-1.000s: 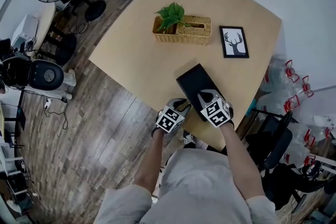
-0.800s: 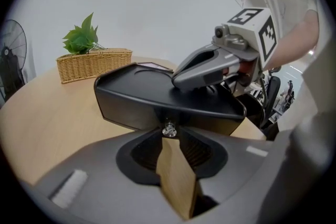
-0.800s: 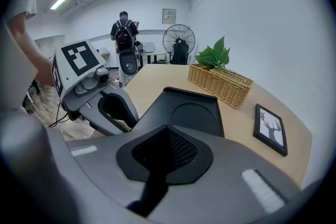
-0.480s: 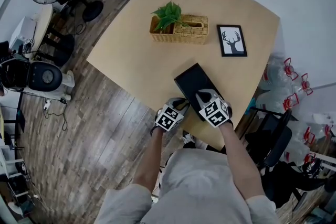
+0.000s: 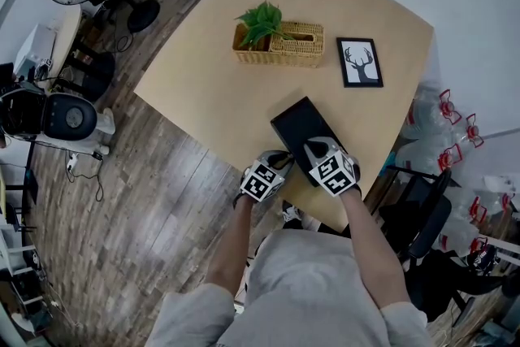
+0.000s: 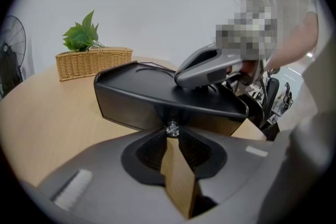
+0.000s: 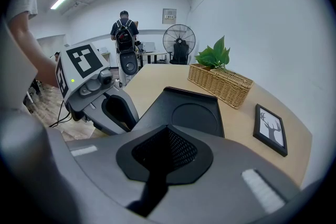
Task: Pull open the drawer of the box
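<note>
- The black box point(image 5: 299, 124) is sitting at the lower middle of the head view, near the table point(image 5: 203, 85) edge closest to the person.
- The left gripper point(image 6: 171, 134) is reaching in at the drawer front point(image 6: 131, 107), and its jaws are pinching the small metal knob point(image 6: 171, 126) right at their tips.
- The right gripper point(image 7: 167, 128) is lying on the box top with its jaws pressed together and nothing between them. It looks to be pinning the box down.
- Change over the last second: almost none. Both grippers are staying where they were, and the box is keeping its place relative to the basket point(image 5: 296, 45). The small shift in the head view looks like the camera moving.
- Meaning for the task: the grip and the brace are both in place, but the pull is not showing yet. The drawer front is sitting flush under the top with no gap visible, so I judge the drawer is not yet open.
- Next, probably: the left gripper pulling straight back toward the person while the right keeps pressing down.
- Risk: the knob is tiny, so the jaws could be slipping off it. The box could also be sliding toward the table edge if the brace lets go.
- Elsewhere, the plant point(image 5: 262, 22) is sitting in the basket at upper middle, and the picture frame point(image 5: 361, 62) is lying to its right. Both are well apart from the box.
</note>
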`<control>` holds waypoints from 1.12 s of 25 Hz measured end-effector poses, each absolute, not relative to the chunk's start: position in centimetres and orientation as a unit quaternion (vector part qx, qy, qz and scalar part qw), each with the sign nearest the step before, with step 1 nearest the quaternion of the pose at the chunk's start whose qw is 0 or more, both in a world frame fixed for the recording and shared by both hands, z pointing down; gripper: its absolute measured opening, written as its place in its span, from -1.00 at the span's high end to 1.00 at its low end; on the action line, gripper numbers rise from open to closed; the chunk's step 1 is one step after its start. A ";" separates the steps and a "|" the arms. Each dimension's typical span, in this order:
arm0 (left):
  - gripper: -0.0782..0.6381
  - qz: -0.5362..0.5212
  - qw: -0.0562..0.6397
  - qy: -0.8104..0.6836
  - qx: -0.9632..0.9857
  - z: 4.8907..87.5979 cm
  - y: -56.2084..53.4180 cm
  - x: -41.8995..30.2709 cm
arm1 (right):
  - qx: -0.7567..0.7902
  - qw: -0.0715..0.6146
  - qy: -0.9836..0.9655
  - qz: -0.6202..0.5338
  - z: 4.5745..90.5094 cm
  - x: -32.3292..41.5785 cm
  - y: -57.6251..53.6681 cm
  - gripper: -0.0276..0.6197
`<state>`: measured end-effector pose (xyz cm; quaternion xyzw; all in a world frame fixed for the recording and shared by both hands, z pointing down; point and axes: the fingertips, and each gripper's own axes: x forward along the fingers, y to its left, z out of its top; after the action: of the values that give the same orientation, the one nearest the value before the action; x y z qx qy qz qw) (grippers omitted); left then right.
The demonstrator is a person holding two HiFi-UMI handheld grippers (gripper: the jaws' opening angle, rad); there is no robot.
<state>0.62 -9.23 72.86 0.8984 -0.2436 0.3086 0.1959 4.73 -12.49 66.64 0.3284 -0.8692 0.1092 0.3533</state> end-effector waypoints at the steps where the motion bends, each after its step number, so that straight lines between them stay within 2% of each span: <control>1: 0.43 0.308 0.197 -0.243 0.898 72.8 -9.2 0.6 | 0.328 0.353 -0.869 0.109 66.6 4.7 -12.5 0.91; 28: 0.43 0.308 0.207 -0.256 0.893 72.5 -8.4 -0.6 | 0.326 0.354 -0.871 0.101 66.5 4.7 -12.3 0.91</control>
<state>-0.61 -8.44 72.53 0.8927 -0.2562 0.3080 0.2067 4.70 -12.35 66.52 0.3262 -0.8709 0.1006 0.3537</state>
